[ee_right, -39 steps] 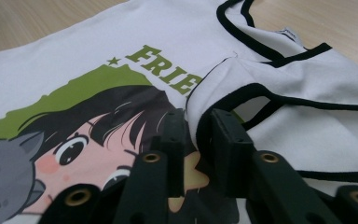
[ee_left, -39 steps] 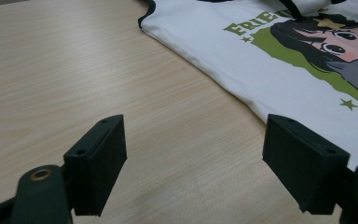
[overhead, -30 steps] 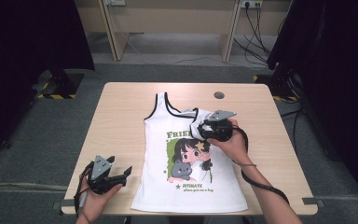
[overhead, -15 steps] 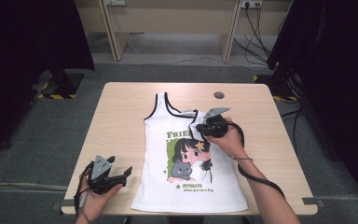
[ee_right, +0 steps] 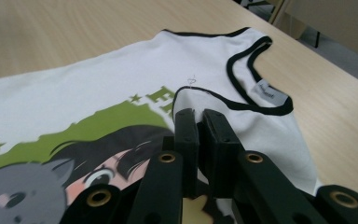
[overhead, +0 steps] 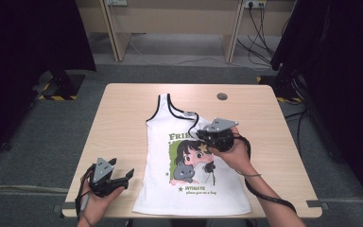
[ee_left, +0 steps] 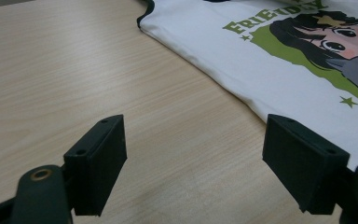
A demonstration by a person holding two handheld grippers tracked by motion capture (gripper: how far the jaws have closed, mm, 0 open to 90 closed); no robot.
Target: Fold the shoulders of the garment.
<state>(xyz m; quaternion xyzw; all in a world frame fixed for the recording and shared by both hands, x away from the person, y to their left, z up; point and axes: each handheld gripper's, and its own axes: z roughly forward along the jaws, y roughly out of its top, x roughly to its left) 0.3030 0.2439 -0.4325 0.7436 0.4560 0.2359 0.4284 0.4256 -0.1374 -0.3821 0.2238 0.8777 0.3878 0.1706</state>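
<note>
A white tank top with black trim and a cartoon print lies flat on the wooden table, neck toward the far edge. My right gripper sits over the upper right of the print, shut on the shirt's right shoulder strap, which is folded inward over the chest. In the right gripper view the jaws are pressed together with the trimmed white edge pinched at their tips. My left gripper rests near the front left of the table, open, its jaws wide apart over bare wood beside the shirt's side edge.
A small round cable port sits in the tabletop behind the shirt. Desk legs and cables stand beyond the far edge, and dark curtains hang at both sides. A cable trails from my right gripper along the forearm.
The right gripper's jaws have shut on the shoulder strap and the hand has shifted slightly toward the near edge, drawing the strap over the print. The left gripper has stayed put.
</note>
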